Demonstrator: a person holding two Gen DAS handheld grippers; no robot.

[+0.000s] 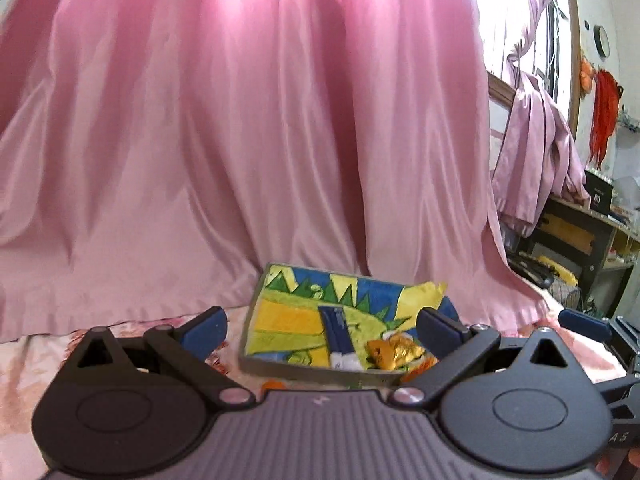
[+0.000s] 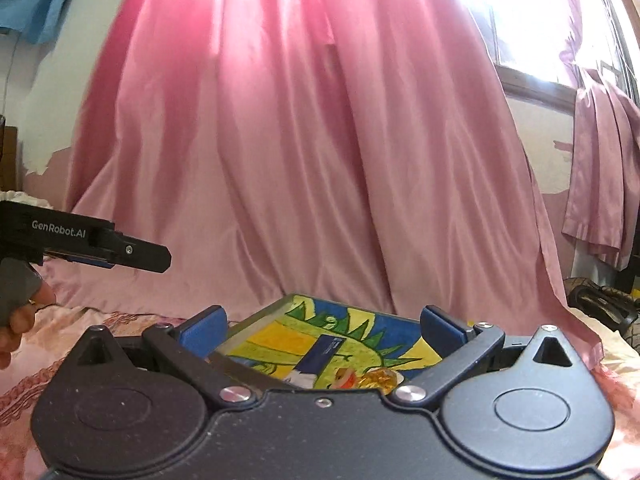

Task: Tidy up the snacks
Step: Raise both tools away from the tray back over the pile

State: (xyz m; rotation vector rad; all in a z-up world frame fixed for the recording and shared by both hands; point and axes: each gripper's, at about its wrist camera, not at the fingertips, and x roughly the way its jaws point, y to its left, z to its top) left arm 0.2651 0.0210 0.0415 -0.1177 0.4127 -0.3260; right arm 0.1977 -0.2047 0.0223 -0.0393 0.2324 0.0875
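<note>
Pink curtain (image 1: 240, 140): fills the upper frame in both views.
Tray (image 1: 256, 354): we see it at lower centre, painted yellow, green and blue, on the pink bedcover (image 1: 36, 356).
Snacks: a dark blue packet (image 1: 338, 330) and a gold wrapper (image 1: 394, 350) lie in the tray.
Left gripper (image 1: 320, 324): jaws apart, empty.
Right gripper (image 2: 322, 326): jaws apart, empty, above the tray's near edge.

Right claw (image 2: 322, 326) gapes above tray (image 2: 384, 320) holding blue packet (image 2: 320, 356).
</note>
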